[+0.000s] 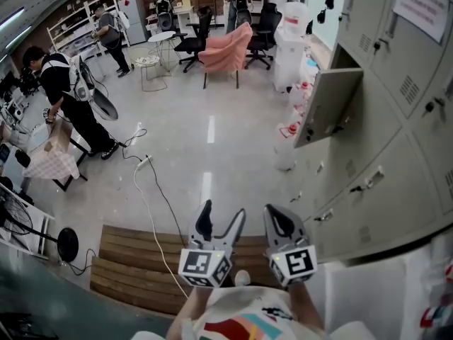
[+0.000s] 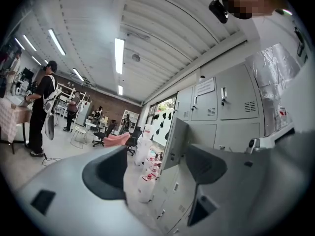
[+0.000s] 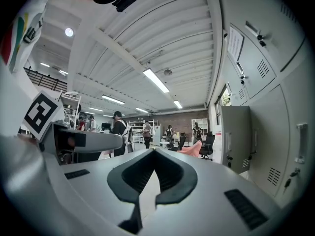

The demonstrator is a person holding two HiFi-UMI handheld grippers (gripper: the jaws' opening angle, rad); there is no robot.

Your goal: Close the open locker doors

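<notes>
A bank of grey lockers (image 1: 396,154) runs along the right side of the head view. One locker door (image 1: 327,105) stands swung out into the room; the doors around it are shut. My left gripper (image 1: 223,214) is held low in front of me, open, with nothing between its fingers. Beside it on the right, my right gripper (image 1: 279,218) is shut and empty. Both are well short of the open door. In the left gripper view that door (image 2: 174,141) shows between the spread jaws of the gripper (image 2: 157,173). The right gripper view has the door (image 3: 236,136) to the right of the shut gripper (image 3: 153,156).
A wooden slat bench (image 1: 141,261) lies just ahead of me, with a white cable (image 1: 152,190) trailing over the floor. White jugs (image 1: 290,129) stand at the foot of the lockers below the open door. A pink chair (image 1: 226,48) and several people (image 1: 67,98) are farther off.
</notes>
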